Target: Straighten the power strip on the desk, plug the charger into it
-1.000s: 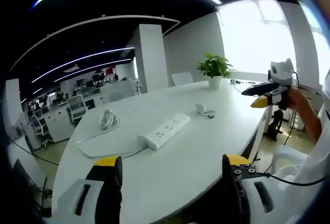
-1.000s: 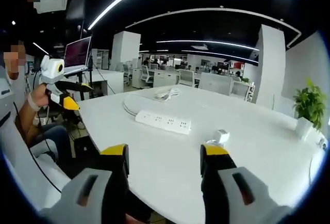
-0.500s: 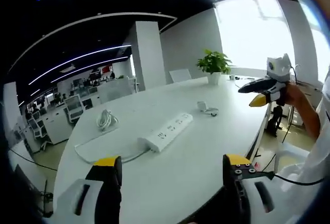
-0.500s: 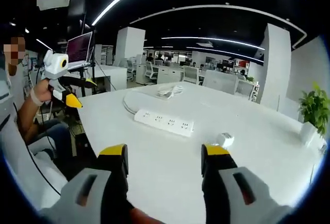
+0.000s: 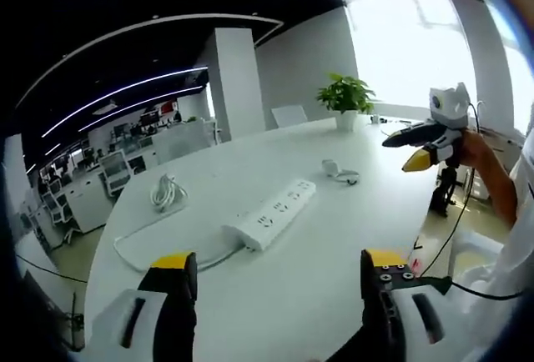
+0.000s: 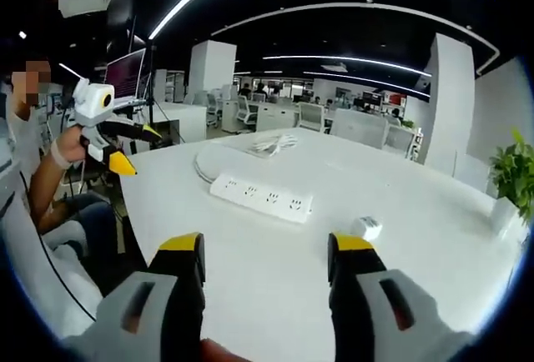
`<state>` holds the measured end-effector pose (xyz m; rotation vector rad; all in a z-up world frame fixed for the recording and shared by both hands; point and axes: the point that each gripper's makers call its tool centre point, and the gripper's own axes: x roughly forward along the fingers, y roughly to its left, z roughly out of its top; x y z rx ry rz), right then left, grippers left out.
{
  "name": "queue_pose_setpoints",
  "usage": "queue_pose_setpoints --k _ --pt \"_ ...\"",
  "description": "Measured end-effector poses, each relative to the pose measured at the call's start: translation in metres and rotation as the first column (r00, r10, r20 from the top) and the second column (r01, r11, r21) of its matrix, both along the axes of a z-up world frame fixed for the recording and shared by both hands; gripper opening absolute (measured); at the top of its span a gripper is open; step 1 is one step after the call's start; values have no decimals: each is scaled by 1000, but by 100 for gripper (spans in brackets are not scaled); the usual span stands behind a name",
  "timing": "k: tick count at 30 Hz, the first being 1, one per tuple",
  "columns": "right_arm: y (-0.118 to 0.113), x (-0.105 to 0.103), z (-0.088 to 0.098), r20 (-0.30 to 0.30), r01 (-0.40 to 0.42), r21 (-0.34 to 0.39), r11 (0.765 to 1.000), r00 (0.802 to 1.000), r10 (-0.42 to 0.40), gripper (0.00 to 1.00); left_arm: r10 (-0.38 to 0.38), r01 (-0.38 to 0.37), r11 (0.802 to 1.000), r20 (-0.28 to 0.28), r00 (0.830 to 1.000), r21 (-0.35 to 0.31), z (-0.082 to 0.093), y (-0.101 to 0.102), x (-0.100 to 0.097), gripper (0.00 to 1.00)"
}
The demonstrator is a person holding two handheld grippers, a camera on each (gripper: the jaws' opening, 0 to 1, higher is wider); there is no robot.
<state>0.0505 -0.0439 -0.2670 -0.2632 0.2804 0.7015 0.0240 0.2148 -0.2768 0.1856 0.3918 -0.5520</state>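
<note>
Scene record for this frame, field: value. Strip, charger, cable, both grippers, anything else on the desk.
power strip: white, lying on the white desk, at an angle to its near edge
charger: small white block with a short lead, on the desk beyond the strip, not plugged in
strip cable: loops across the desk to a coiled bundle
left gripper: open, empty, short of the strip
right gripper: open, empty, over the near desk edge
potted plant: at the far end of the desk
</note>
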Motion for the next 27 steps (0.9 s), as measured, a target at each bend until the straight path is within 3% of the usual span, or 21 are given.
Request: queue_pose_setpoints --k 15,27 --pt "10 18 -8 -27 -13 6 1000 1000 13 62 -46 47 999 -18 999 16 -7 -9 28 84" --pt "17 23 -17 -55 -32 -6 999 998 32 62 -117 120 990 -39 992 69 -10 -22 53 85"
